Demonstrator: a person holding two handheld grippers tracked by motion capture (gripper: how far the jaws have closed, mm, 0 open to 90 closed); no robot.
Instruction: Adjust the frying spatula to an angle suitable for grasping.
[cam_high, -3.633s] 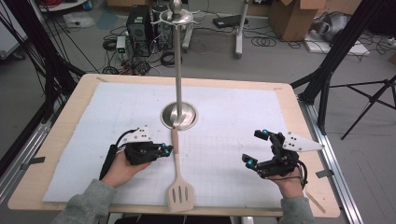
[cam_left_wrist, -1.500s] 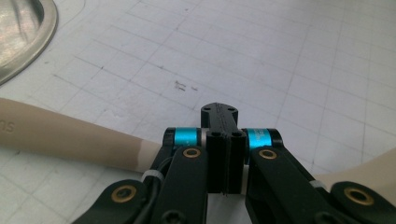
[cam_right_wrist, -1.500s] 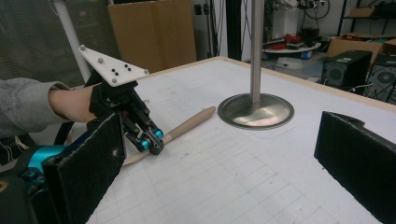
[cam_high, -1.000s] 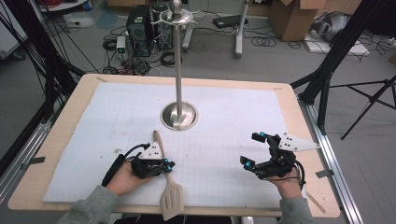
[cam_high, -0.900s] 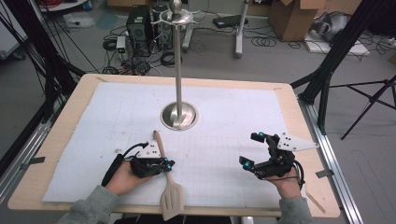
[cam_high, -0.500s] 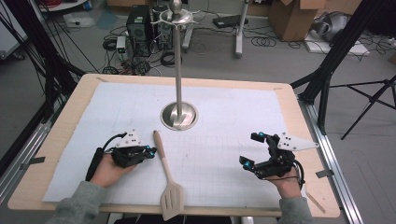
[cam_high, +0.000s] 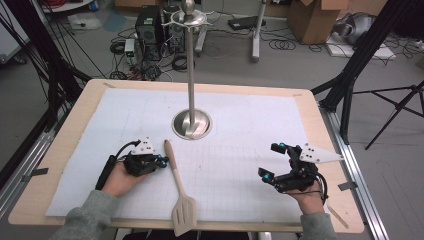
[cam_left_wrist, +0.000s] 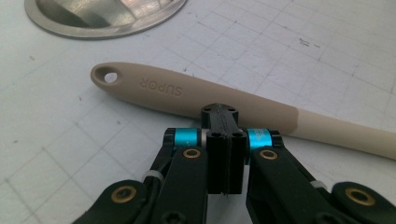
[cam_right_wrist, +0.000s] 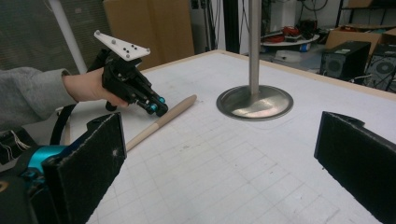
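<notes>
High view: my left gripper (cam_high: 161, 161), jaws pressed together, sits beside the spatula (cam_high: 178, 195). It looks light, stiff, smooth; I'd grip mid-handle. Right gripper (cam_high: 270, 162) spread.

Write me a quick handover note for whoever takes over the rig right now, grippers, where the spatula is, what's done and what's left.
Left gripper: shut, empty, tips just beside the spatula's handle, not gripping it.
Right gripper: open, empty, hovering low over the mat at the right.
Spatula: flat on the white mat, hole end of the handle toward the metal stand, blade over the near table edge.
Done: nothing hung; the stand's hooks at the top look bare.
Left, probably: open the left gripper, grasp the handle, lift the spatula and hang it by the hole on the stand.
</notes>
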